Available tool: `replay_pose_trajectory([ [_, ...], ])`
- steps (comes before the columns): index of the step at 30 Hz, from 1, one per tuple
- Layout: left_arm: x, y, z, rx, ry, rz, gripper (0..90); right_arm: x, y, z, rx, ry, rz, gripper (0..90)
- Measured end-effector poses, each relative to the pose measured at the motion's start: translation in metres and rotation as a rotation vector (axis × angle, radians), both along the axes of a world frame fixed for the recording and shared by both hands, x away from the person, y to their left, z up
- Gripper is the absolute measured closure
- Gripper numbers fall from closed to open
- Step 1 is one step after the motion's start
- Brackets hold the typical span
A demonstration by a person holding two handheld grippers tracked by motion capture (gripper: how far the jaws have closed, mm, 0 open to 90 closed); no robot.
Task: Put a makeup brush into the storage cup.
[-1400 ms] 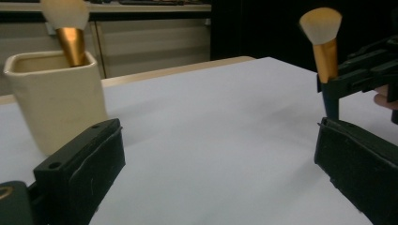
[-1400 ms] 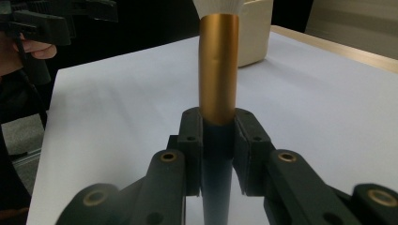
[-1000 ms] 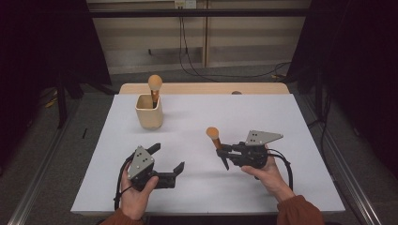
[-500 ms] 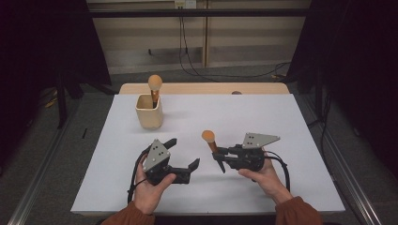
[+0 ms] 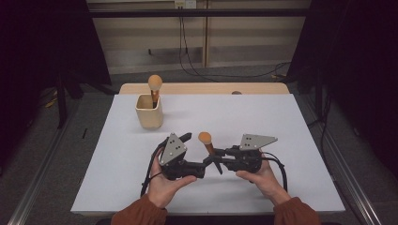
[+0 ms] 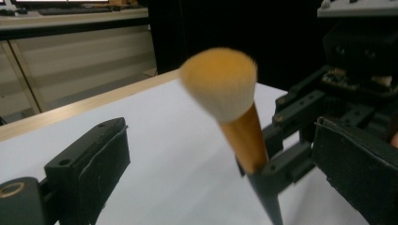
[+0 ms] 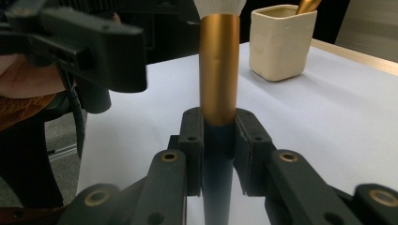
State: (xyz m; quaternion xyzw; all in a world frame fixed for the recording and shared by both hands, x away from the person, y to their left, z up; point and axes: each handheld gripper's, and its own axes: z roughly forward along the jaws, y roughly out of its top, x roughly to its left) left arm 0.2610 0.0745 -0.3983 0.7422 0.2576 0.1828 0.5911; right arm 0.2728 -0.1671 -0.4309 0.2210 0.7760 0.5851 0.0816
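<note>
A makeup brush (image 5: 206, 141) with an orange head and gold ferrule stands tilted above the white table (image 5: 281, 126). My right gripper (image 5: 217, 161) is shut on its dark handle (image 7: 218, 140). My left gripper (image 5: 198, 151) is open right beside it. In the left gripper view its two jaws stand either side of the brush (image 6: 237, 122) without touching it. At the back left a cream cup (image 5: 149, 112) holds a second orange-headed brush (image 5: 155, 84). The cup (image 7: 280, 40) shows behind the held brush in the right gripper view.
The table's wooden far edge (image 5: 206, 88) runs behind the cup. A metal rail (image 5: 349, 173) lines the right side of the table. Cables (image 5: 197, 56) lie on the floor beyond the table.
My left gripper has moved right and slightly forward until its open jaws flank the brush. My right gripper has carried the brush a little to the left.
</note>
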Motion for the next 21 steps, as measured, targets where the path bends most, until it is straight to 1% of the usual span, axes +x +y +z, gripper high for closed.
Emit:
replay_pose_trajectory([
  [2, 0.002, -0.005, 0.000, -0.003, -0.003, -0.002, 5.4, -0.001, 0.001, 0.000, 0.000, -0.002, 0.002, 74.6],
  [5, 0.004, -0.010, -0.001, -0.010, 0.011, -0.002, 6.3, -0.001, 0.002, 0.000, 0.001, -0.002, 0.004, 74.7],
  [6, 0.004, -0.011, -0.002, -0.018, 0.018, -0.001, 7.3, -0.002, 0.003, 0.000, 0.004, -0.003, 0.005, 74.6],
  [8, 0.006, -0.013, -0.004, -0.039, 0.027, 0.001, 12.1, -0.002, 0.003, 0.001, 0.003, -0.007, 0.003, 74.6],
  [9, 0.006, -0.013, -0.004, -0.039, 0.036, 0.000, 13.3, -0.002, 0.003, 0.001, 0.007, -0.007, 0.002, 74.7],
  [11, 0.006, -0.015, -0.006, -0.056, 0.051, -0.005, 16.7, -0.002, 0.003, 0.001, 0.007, -0.007, -0.002, 74.7],
  [13, 0.005, -0.016, -0.008, -0.060, 0.058, -0.003, 20.7, -0.002, 0.003, 0.000, 0.005, -0.006, -0.006, 74.7],
  [14, 0.005, -0.016, -0.009, -0.053, 0.052, -0.003, 21.9, -0.002, 0.003, 0.000, 0.005, -0.006, -0.006, 74.7],
  [15, 0.005, -0.015, -0.011, -0.064, 0.056, -0.001, 25.5, -0.002, 0.003, 0.000, 0.004, -0.005, -0.007, 74.7],
  [16, 0.005, -0.014, -0.012, -0.072, 0.066, 0.003, 28.8, -0.002, 0.003, 0.000, 0.005, -0.005, -0.008, 74.7],
  [18, 0.007, -0.012, -0.013, -0.079, 0.078, 0.007, 31.5, -0.002, 0.003, 0.000, 0.008, -0.007, -0.012, 74.7],
  [19, 0.007, -0.011, -0.013, -0.081, 0.082, 0.012, 34.4, -0.002, 0.003, 0.000, 0.005, -0.008, -0.014, 74.6],
  [20, 0.008, -0.010, -0.013, -0.086, 0.084, 0.014, 35.4, -0.002, 0.003, 0.000, 0.007, -0.006, -0.016, 74.7],
  [21, 0.008, -0.010, -0.013, -0.096, 0.099, 0.018, 36.4, -0.001, 0.003, 0.000, 0.007, -0.006, -0.018, 74.7],
])
